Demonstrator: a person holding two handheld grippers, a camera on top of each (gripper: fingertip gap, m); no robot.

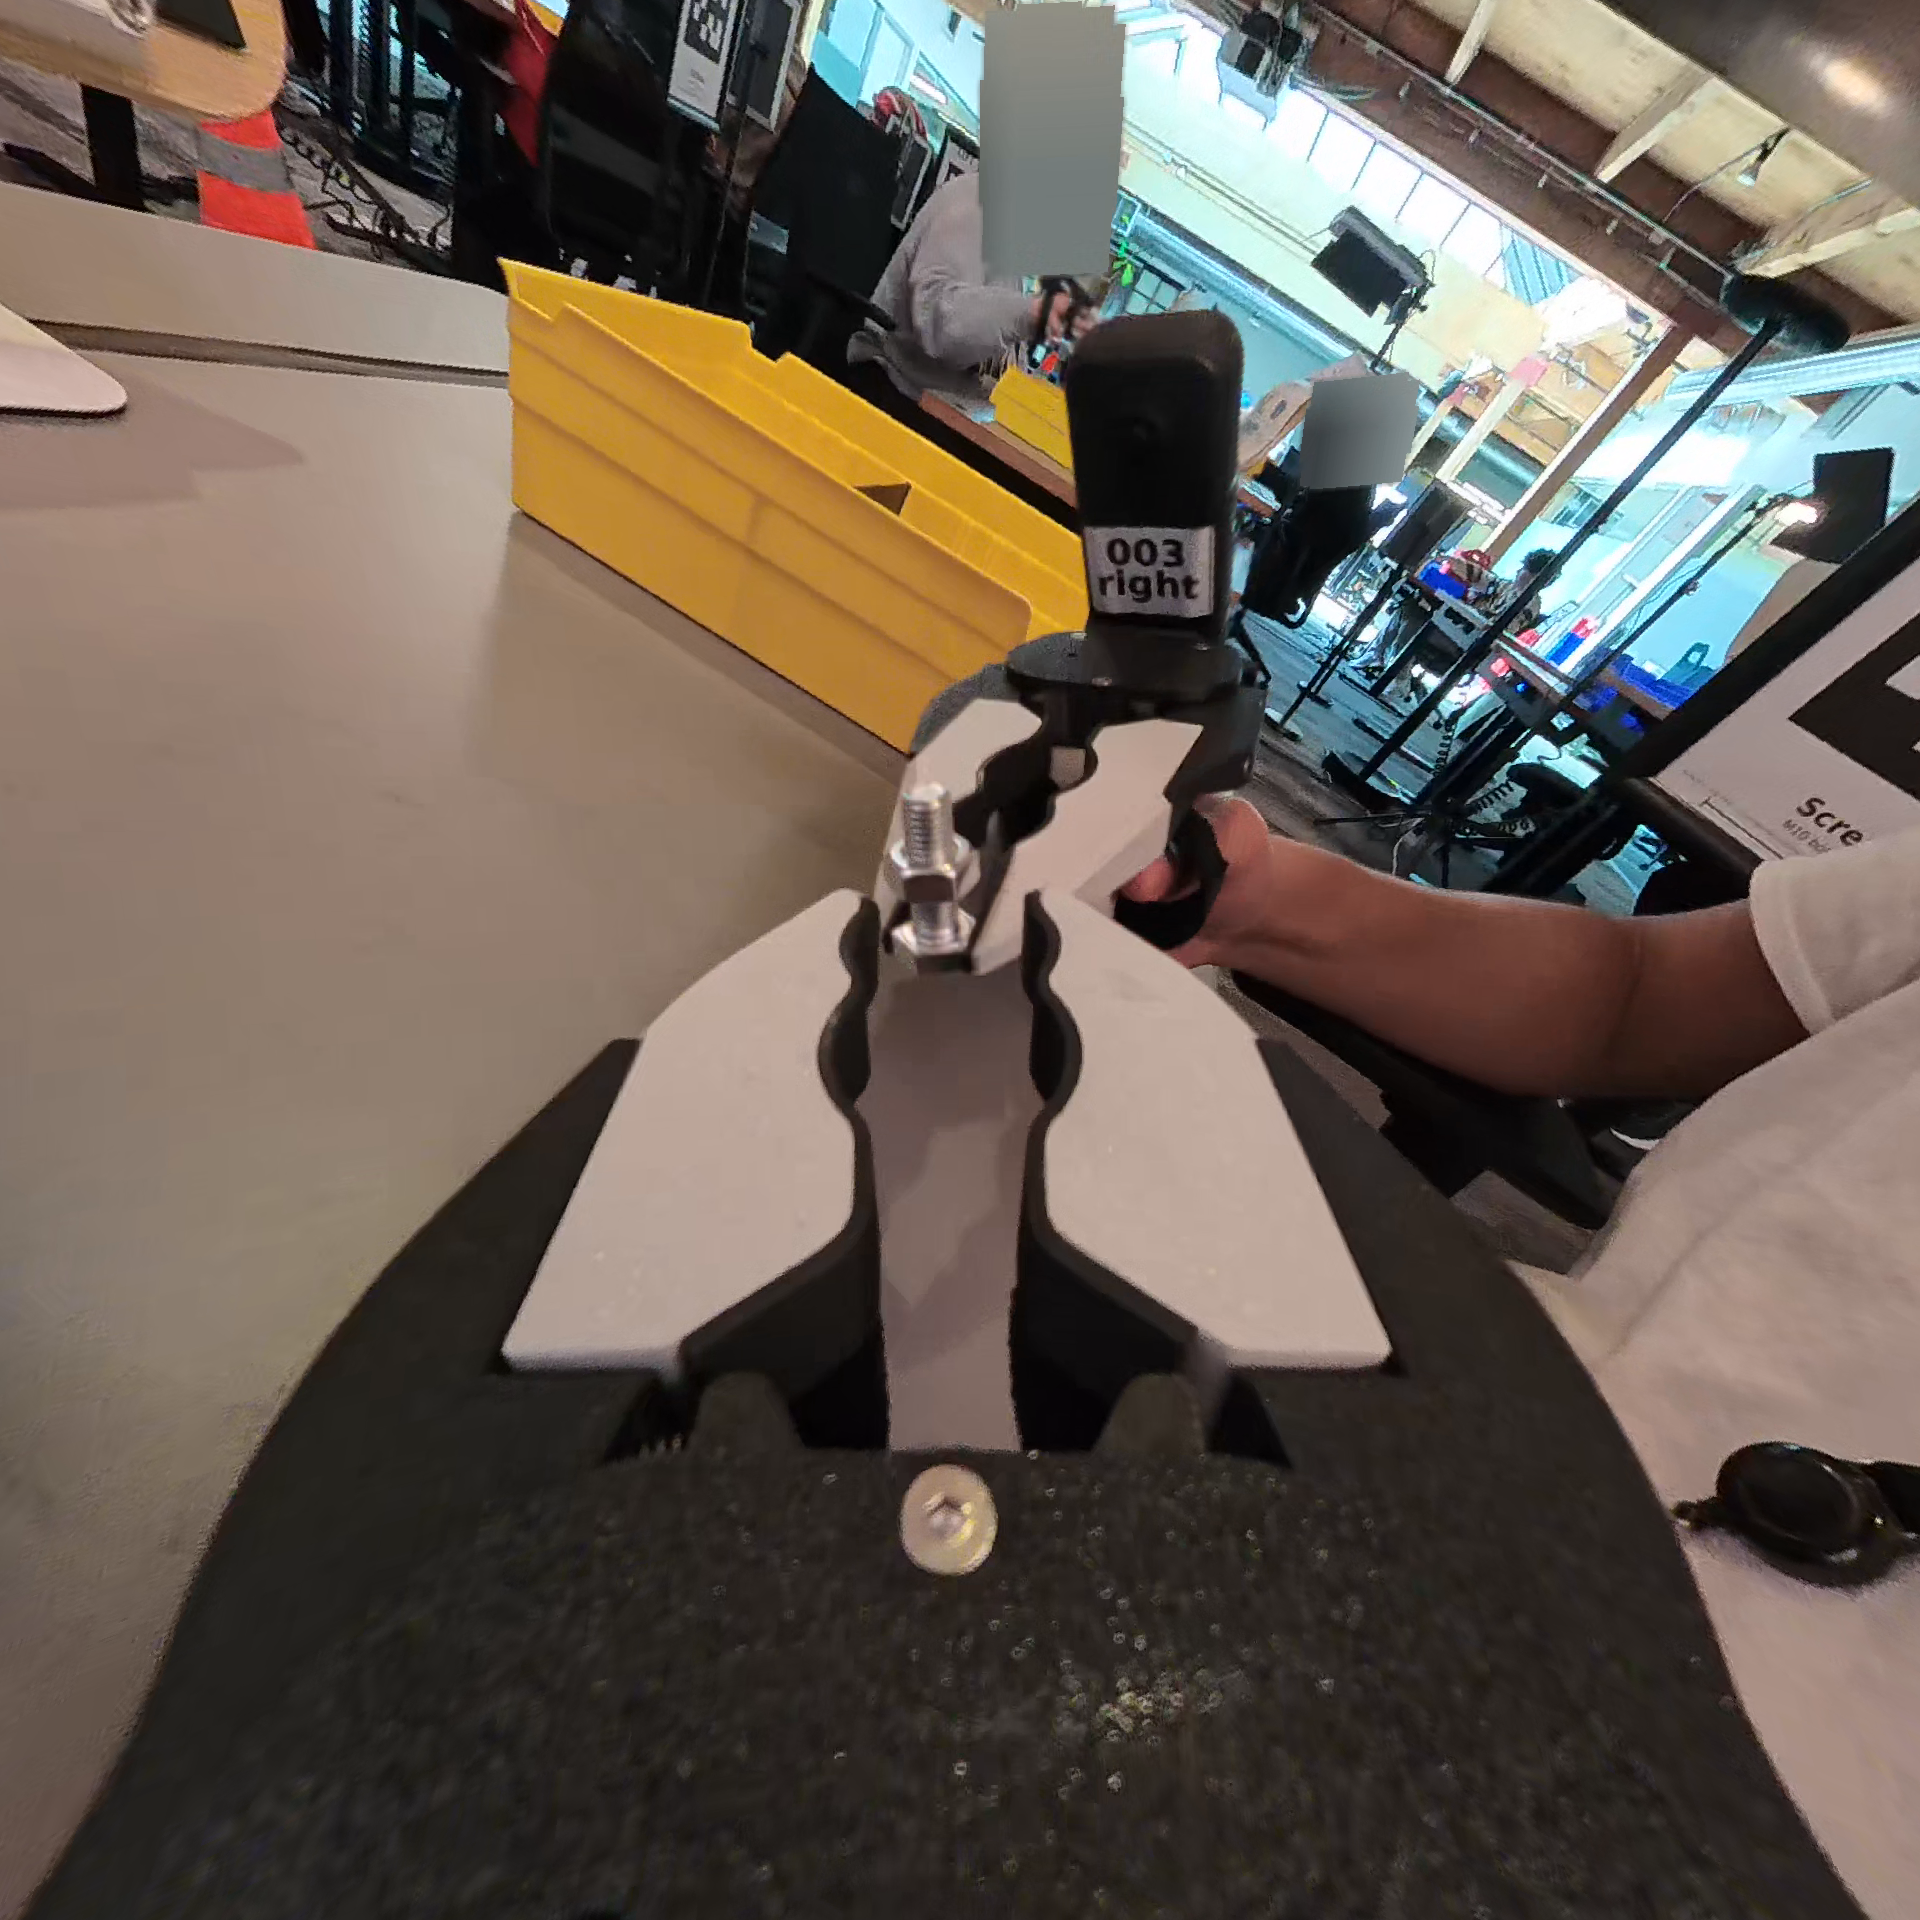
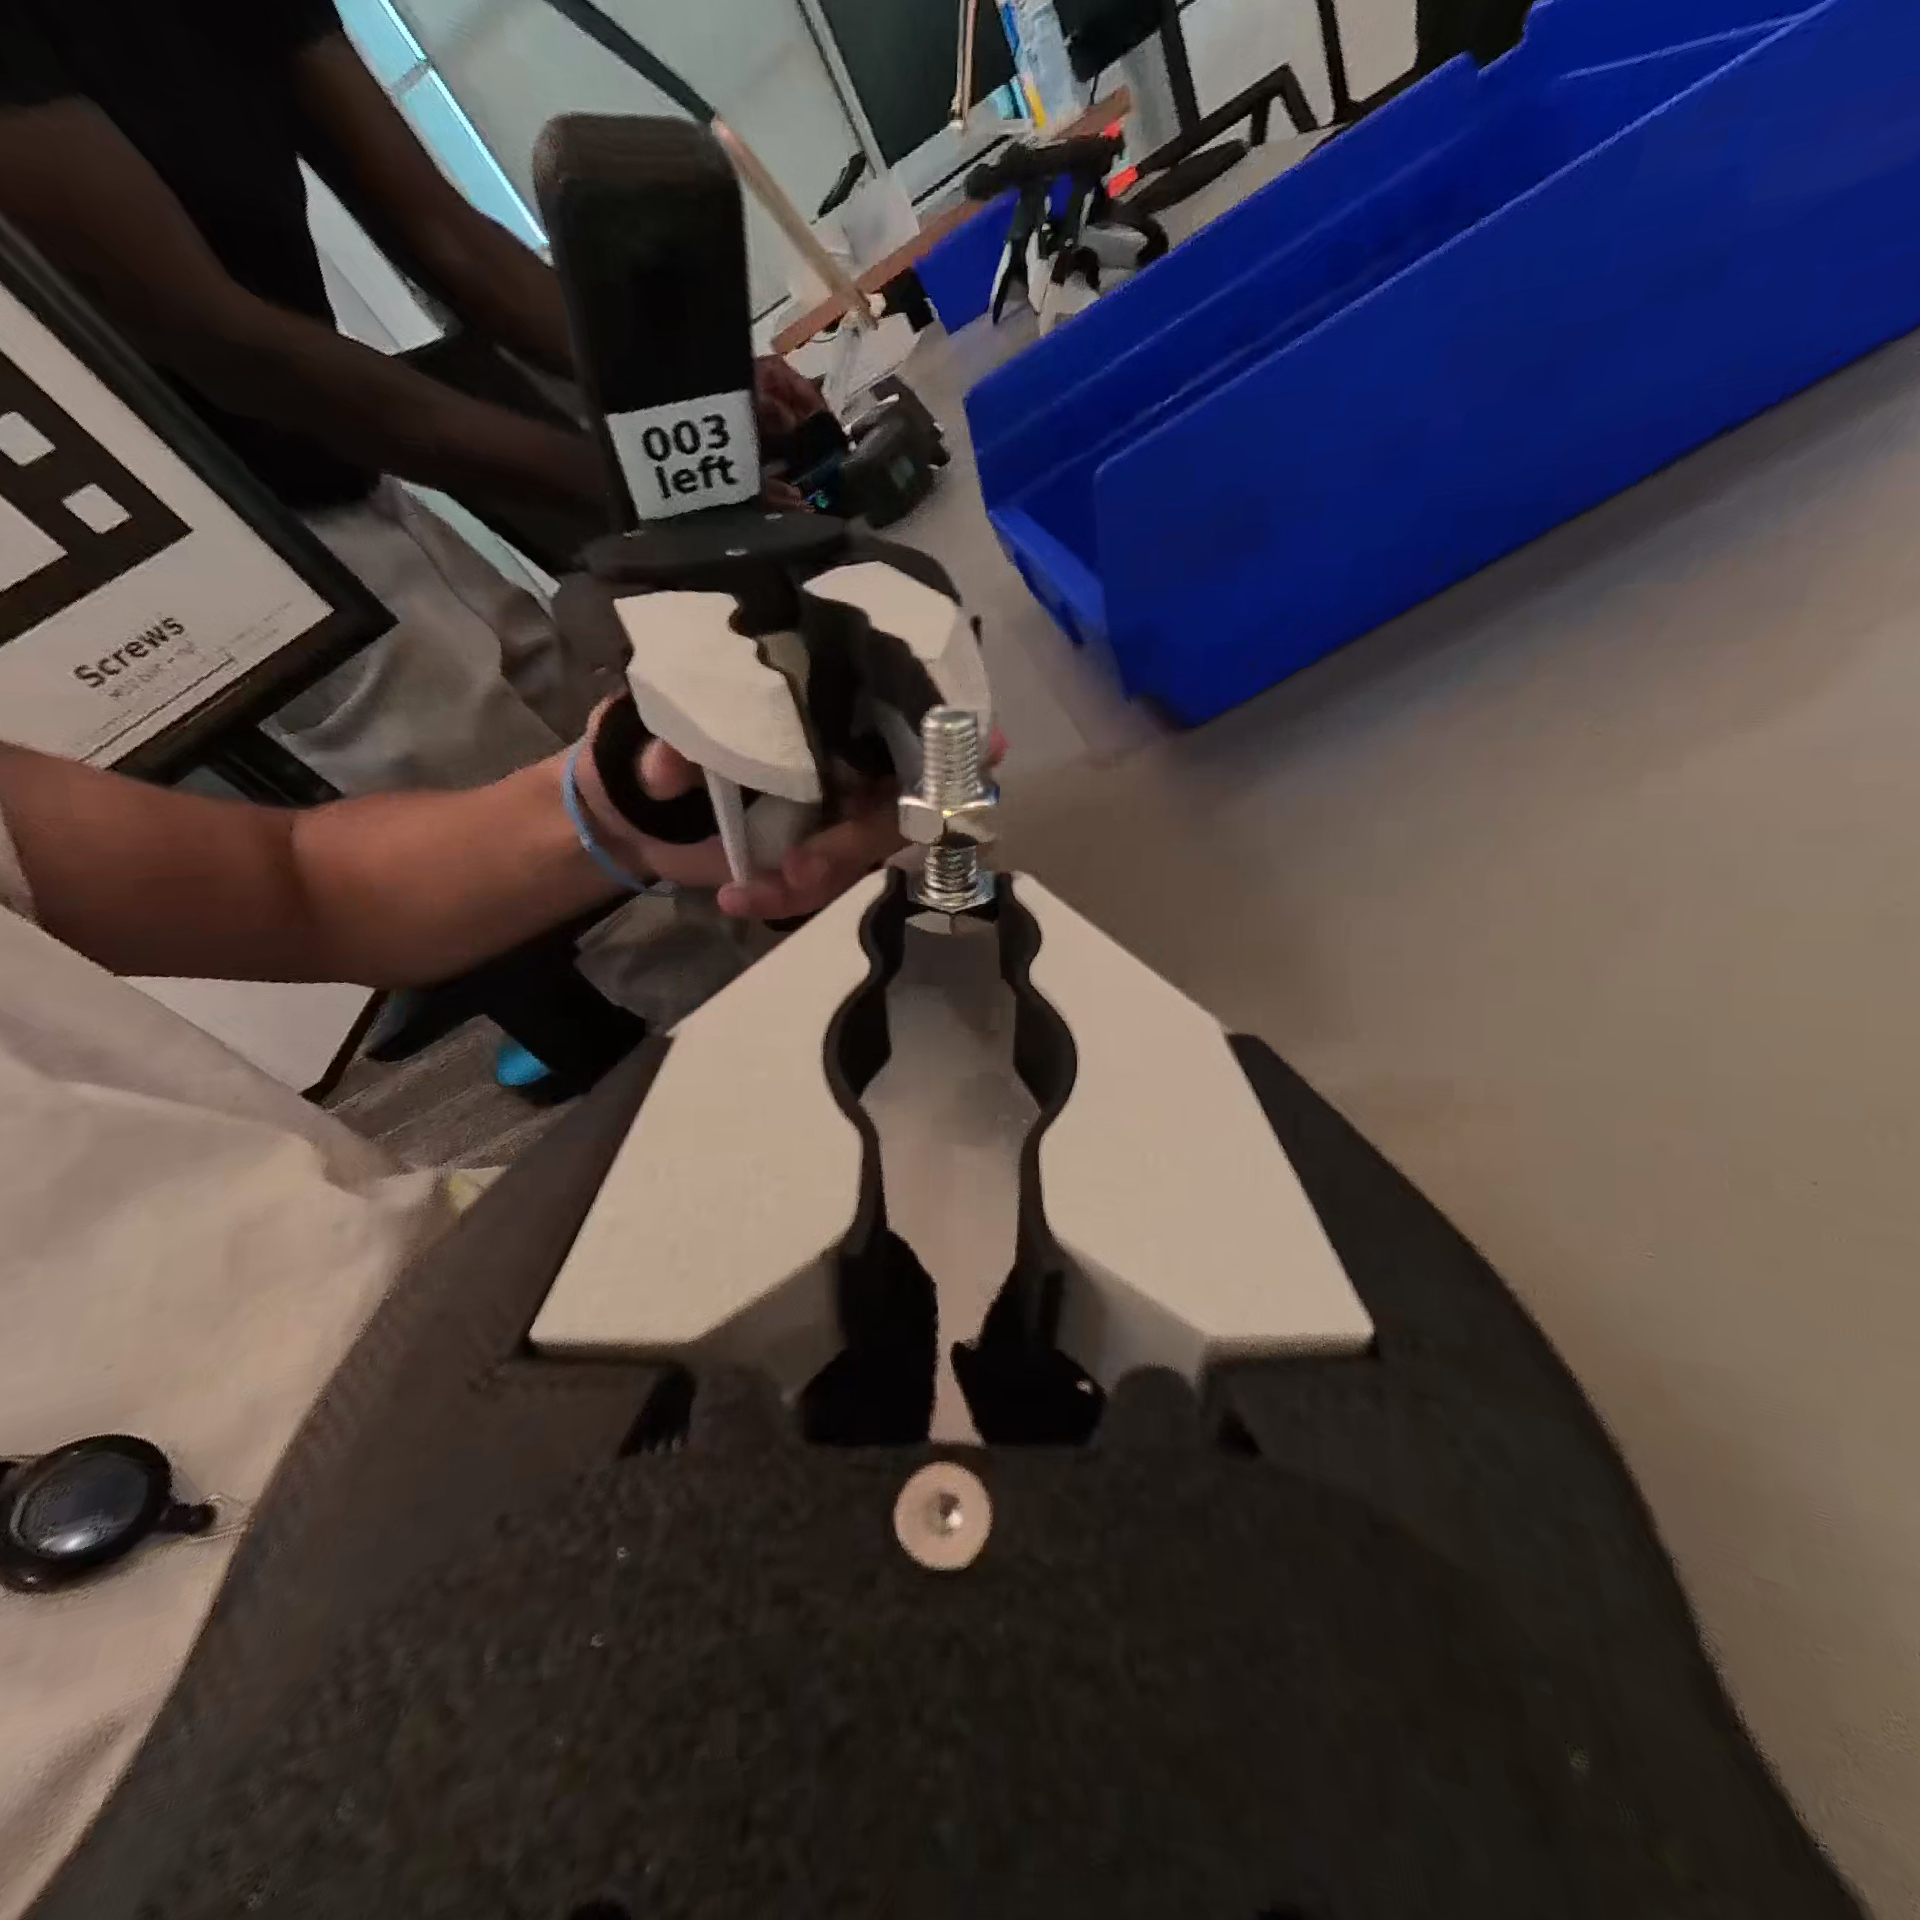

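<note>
A silver bolt [image 2: 948, 831] with a hex nut [image 2: 948, 817] threaded partway down its shank stands upright above the grey table [image 2: 1455, 935]. My right gripper [image 2: 951, 902] is shut on the bolt's head. In the left wrist view the bolt [image 1: 925, 883] is clamped at the tips of the right gripper [image 1: 940, 945]. My left gripper [image 1: 951, 920] is open, its tips right at the bolt, with the nut [image 1: 928, 881] beside the left fingertip. In the right wrist view the left gripper [image 2: 883, 748] sits just behind the bolt, held by a hand [image 2: 665, 821].
A yellow bin [image 1: 748, 499] stands on the table beyond the grippers. A blue bin [image 2: 1455, 416] stands at the right. A framed board with a black-and-white marker [image 2: 125, 582] leans at the table's edge. People sit at desks in the background. Both grippers' tips are close together, under 4 cm apart.
</note>
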